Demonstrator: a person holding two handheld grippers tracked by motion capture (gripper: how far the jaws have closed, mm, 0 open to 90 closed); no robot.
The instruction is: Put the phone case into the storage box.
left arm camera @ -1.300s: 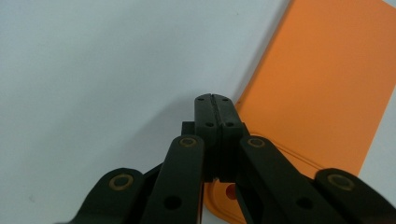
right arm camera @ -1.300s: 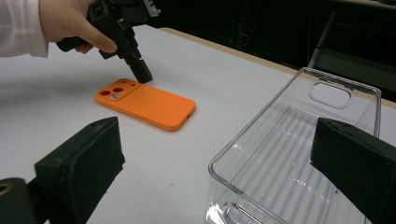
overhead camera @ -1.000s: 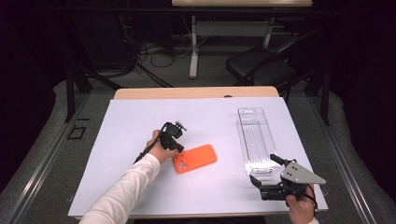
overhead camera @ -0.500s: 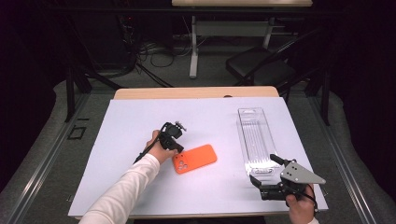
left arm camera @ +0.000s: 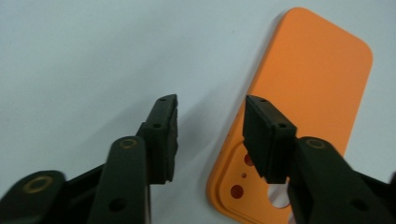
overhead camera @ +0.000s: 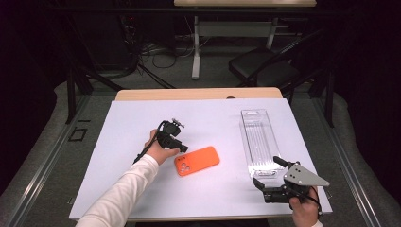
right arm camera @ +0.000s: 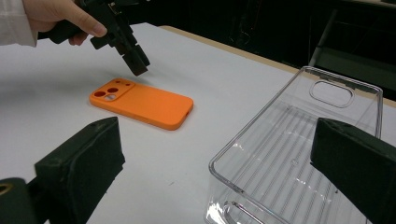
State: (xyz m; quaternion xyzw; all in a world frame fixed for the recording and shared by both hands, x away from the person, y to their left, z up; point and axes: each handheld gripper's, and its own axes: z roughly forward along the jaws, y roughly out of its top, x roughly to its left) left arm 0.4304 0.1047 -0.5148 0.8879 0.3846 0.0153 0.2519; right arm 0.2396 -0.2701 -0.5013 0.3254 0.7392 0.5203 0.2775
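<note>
My left gripper [left arm camera: 211, 126] has just been opening, jaws part open and empty, straddling the camera-end edge of the orange phone case [left arm camera: 308, 107]. Case's long axis runs toward frame's upper right. Right gripper [right arm camera: 224, 163] wide open, empty, well apart beside clear plastic tray [right arm camera: 299, 154].

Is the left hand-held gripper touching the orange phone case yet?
Apart. In the right gripper view the left hand-held gripper hangs above the phone case, with white table visible between its tips and the case. Its jaws have just been opening, nothing between them.

High view overhead, facing forward; gripper views close, sharing orange phone case [overhead camera: 196, 161]
</note>
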